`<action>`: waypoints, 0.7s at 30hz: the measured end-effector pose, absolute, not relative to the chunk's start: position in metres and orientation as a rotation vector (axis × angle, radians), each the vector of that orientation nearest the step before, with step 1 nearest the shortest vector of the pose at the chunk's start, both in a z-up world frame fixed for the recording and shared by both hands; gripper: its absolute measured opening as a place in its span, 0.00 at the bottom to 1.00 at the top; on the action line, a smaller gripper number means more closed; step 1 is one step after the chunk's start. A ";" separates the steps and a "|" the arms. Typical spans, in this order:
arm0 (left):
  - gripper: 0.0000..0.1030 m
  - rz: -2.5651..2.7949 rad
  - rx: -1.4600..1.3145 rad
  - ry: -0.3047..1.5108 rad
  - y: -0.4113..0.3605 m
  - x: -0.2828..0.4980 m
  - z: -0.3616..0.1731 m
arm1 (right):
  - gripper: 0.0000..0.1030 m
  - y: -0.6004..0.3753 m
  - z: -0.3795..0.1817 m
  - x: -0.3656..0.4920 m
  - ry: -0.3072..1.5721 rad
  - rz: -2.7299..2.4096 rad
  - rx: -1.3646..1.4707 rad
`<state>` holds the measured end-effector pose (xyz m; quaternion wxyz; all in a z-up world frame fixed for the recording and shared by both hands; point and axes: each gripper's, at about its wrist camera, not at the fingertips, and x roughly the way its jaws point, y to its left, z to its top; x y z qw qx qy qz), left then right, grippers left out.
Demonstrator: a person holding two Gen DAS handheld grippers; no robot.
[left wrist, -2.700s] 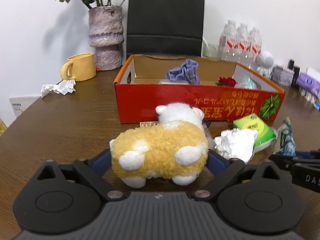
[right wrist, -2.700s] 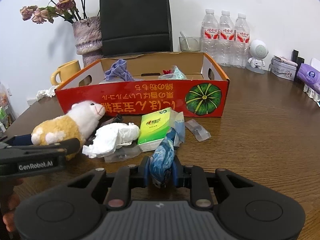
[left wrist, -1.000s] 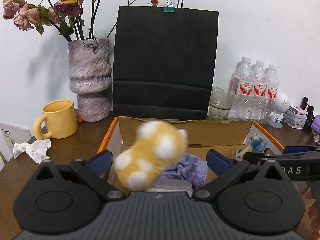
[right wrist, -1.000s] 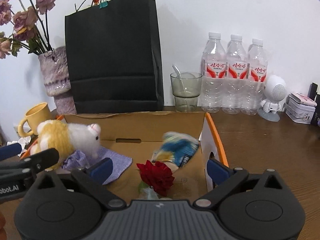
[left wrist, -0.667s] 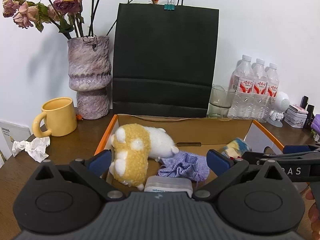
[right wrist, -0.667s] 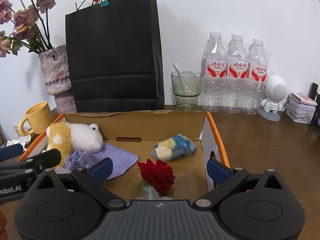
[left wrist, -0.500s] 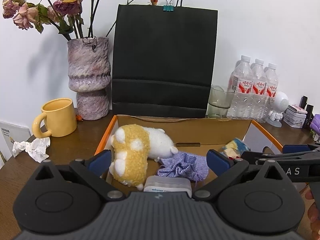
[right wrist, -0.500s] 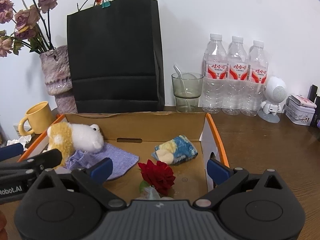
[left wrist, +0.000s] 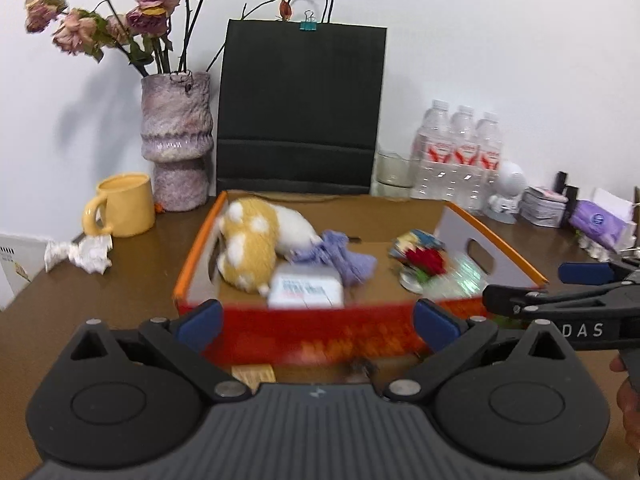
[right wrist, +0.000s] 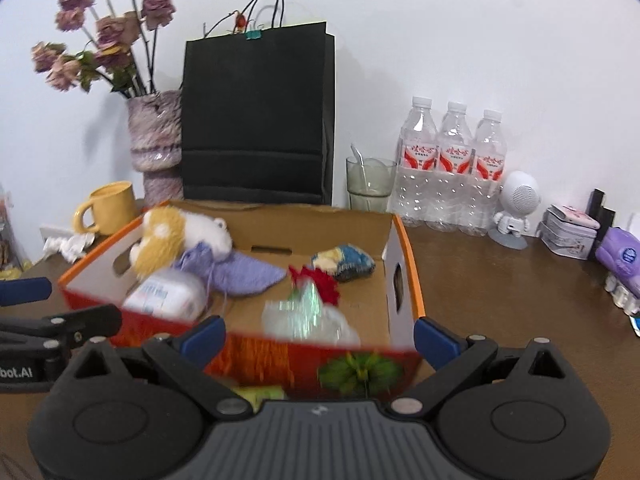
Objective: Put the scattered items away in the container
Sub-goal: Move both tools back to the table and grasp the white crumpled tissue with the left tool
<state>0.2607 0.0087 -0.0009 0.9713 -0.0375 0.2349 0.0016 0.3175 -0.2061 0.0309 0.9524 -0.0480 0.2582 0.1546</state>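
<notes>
both grippers have pulled back from over the box since half a second ago, so its red front wall now fills the gap between my fingers.

left wrist view: my left gripper (left wrist: 316, 318) has its jaws spread wide with nothing between them. behind it the box (left wrist: 320, 332) sits on the tabletop (left wrist: 132, 280). inside, the plush toy (left wrist: 256, 244) lies in the left back corner, a purple cloth (left wrist: 340, 260) beside it, a white pack (left wrist: 306, 290) against the front wall, a red flower (left wrist: 426, 260) toward the right end. a yellow mug (left wrist: 124, 204) and crumpled tissue (left wrist: 80, 254) sit left of the box.

right wrist view: my right gripper (right wrist: 318, 340) is also spread wide and empty. a blue and yellow packet (right wrist: 346, 266) lies near the box's right wall, clear wrapping (right wrist: 308, 318) by the front wall.
</notes>
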 end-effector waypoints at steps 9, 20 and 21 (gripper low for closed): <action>1.00 -0.083 -0.073 0.511 -0.009 0.226 -0.028 | 0.92 -0.218 -0.007 0.274 0.580 0.369 -0.138; 0.79 -0.176 -0.063 0.546 -0.010 0.237 -0.040 | 0.88 -0.202 -0.021 0.271 0.598 0.432 -0.202; 0.75 -0.191 -0.070 0.553 -0.010 0.238 -0.040 | 0.88 -0.202 -0.021 0.271 0.593 0.438 -0.202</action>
